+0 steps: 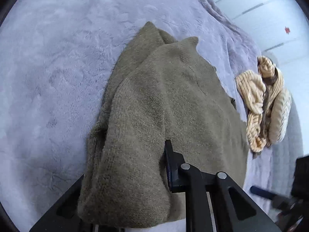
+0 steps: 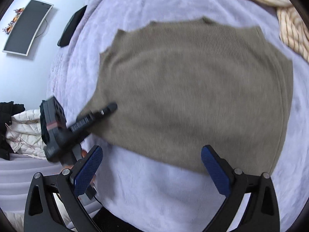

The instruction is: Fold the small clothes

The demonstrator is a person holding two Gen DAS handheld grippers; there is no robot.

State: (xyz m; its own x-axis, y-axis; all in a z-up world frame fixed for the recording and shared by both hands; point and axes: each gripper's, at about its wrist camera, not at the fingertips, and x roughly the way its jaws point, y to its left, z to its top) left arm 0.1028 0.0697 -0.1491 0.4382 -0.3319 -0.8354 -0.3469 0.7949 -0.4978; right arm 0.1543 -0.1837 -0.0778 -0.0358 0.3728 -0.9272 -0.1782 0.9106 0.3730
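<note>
**Left wrist view: side edge pinched for the fold**

You hold the olive knit top (image 1: 154, 100) by its side edge so one half can travel over the other. The left gripper (image 1: 146, 183) is clamped on that fabric, which drapes over one finger.

In the right wrist view, the top (image 2: 193, 89) lies flat on the lavender blanket (image 2: 154, 193), from 9 to 3 o'clock. The right gripper (image 2: 152, 166) stands wide apart, holding nothing, poised just short of the hem. A striped garment (image 2: 285, 19) lies at 1 o'clock.

Two close downward wrist views, shared sweater (image 1: 164, 100)
</note>
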